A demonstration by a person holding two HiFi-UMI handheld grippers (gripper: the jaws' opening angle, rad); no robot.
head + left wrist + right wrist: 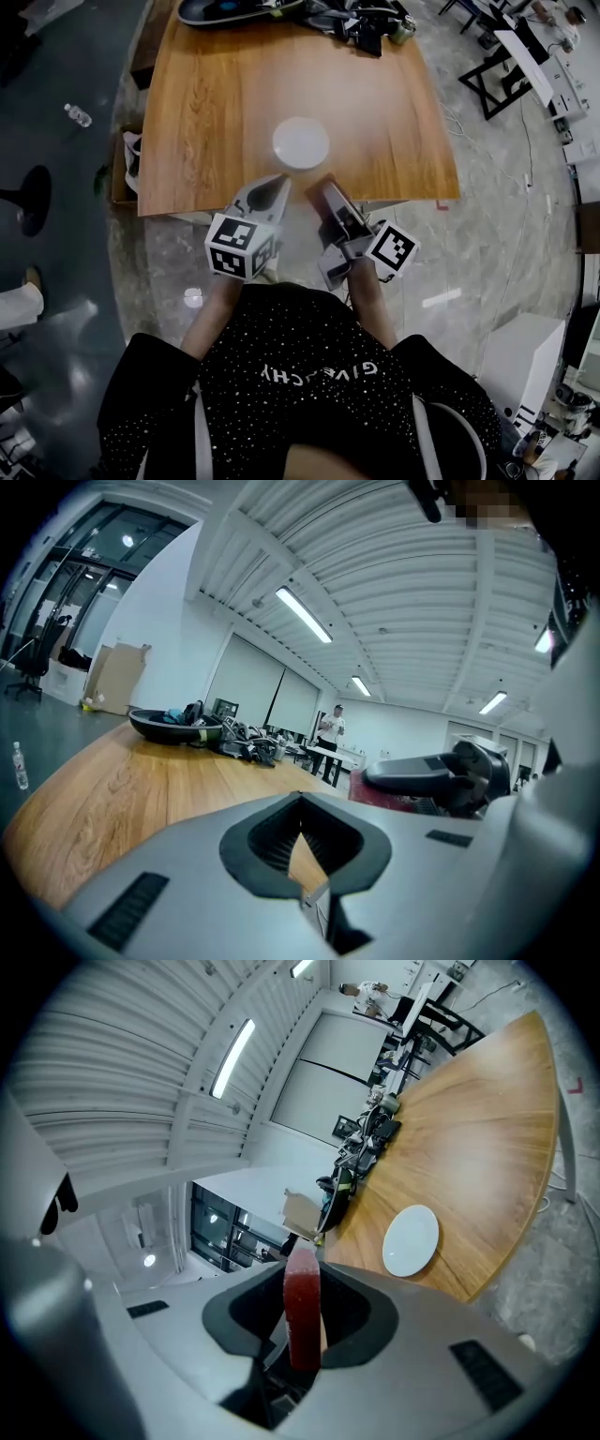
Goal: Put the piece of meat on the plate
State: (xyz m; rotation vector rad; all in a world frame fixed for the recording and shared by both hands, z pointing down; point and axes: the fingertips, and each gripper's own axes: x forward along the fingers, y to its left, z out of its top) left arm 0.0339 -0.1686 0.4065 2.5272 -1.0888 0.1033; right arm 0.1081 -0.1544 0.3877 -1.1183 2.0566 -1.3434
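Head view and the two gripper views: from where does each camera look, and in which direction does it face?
Head view: on the person's head, facing steeply down on the table and plate; shows torso, forearms, left gripper, right gripper.
Left gripper view: on the left gripper, facing level across the table; shows its closed, empty jaws.
Right gripper view: on the right gripper, rolled sideways, facing the plate; shows its jaws shut on the piece of meat.
Shared: head and right gripper views both show the plate.
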